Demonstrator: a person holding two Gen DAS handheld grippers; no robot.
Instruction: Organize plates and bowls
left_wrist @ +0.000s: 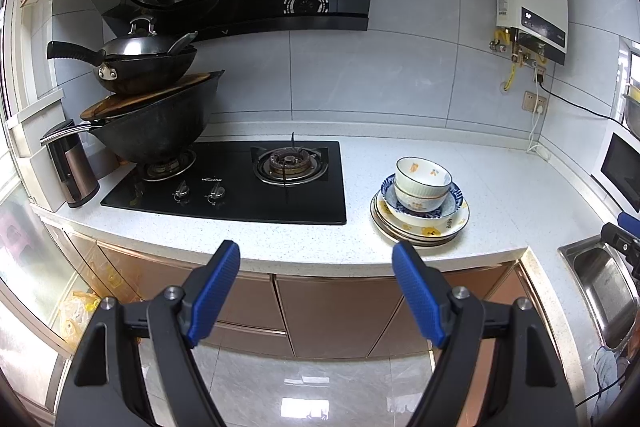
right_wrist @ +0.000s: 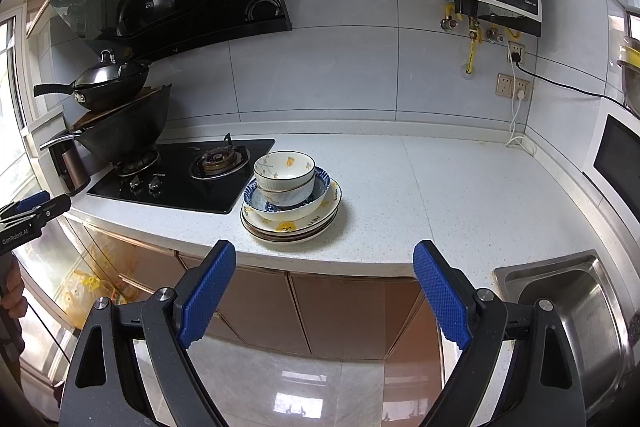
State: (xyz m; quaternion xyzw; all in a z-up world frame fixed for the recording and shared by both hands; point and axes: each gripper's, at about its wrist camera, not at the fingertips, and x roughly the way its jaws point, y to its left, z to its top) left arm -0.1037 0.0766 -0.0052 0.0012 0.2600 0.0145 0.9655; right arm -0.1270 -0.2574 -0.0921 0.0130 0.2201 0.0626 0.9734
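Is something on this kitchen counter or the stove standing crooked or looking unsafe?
Yes. On the left burner, a small lidded black wok sits on a tilted wooden board over a large black wok, so this pile leans. The mixed pile of ceramic bowls and plates also sits slightly off-centre.

Bare countertop [right_wrist: 440, 187] lies right of the stacked dishes [right_wrist: 290, 199]; the stove [right_wrist: 180, 179] seemingly crowds their left.
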